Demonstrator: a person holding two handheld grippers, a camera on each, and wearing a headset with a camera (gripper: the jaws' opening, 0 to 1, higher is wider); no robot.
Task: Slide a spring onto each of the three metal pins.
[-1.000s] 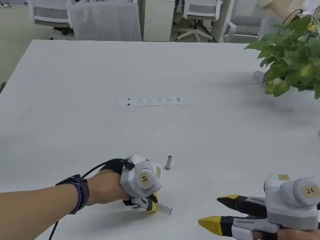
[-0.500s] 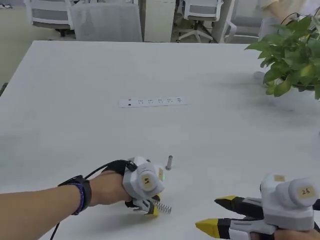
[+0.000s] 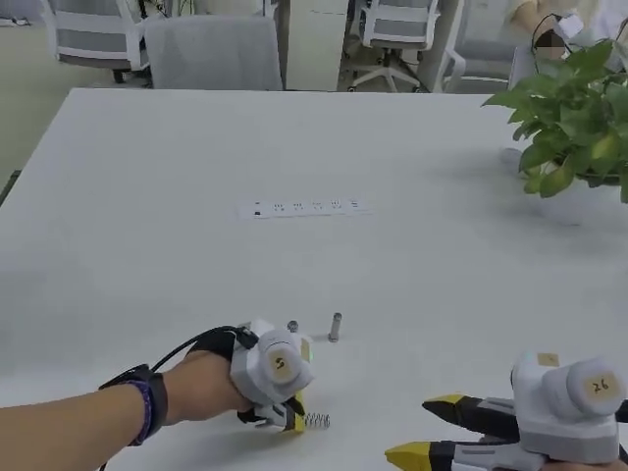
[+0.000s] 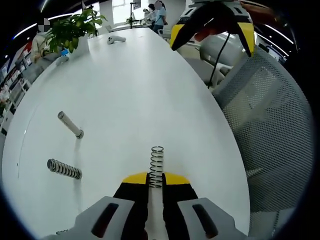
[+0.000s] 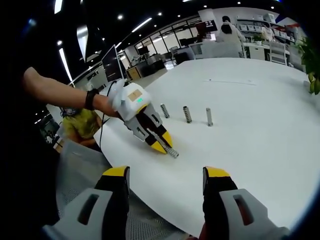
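Note:
My left gripper is shut on one end of a small steel spring and holds it low over the white table. In the left gripper view the spring sticks straight out from the closed jaws. A bare metal pin stands upright just beyond the gripper, and a second pin peeks over the hand. The right gripper view shows a row of three: two pins wearing springs and the bare pin. My right gripper hangs open and empty at the near right.
A white power strip lies mid-table. A potted plant stands at the far right edge. Office chairs line the far side. A black cable trails from the person's left wrist.
My left gripper, still holding the spring, has drawn slightly toward the near edge, uncovering a second pin behind it. The right gripper has barely moved. The head camera tilted a little.

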